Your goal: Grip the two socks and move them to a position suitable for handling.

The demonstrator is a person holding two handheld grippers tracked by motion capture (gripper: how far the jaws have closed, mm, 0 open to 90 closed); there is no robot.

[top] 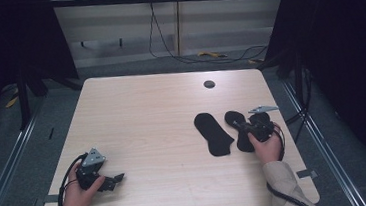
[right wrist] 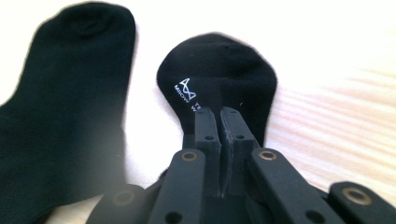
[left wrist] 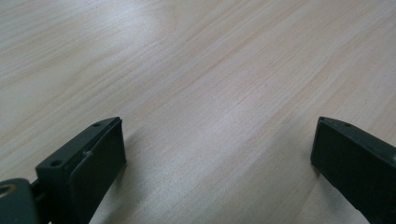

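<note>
Two black socks lie flat side by side on the right half of the wooden table (top: 147, 116). The left sock (top: 213, 133) (right wrist: 60, 107) lies free. The right sock (top: 231, 117) (right wrist: 219, 60) carries a small white logo. My right gripper (top: 238, 124) (right wrist: 220, 114) rests on this sock with its jaws pressed together, and a raised fold of fabric runs up from their tips. My left gripper (top: 116, 180) (left wrist: 217, 149) sits low over the bare wood near the front left corner, its jaws wide apart with nothing between them.
A round dark cable hole (top: 209, 84) sits near the table's far edge. Cables (top: 187, 57) trail on the floor behind the table. Dark curtains and metal rails flank both sides.
</note>
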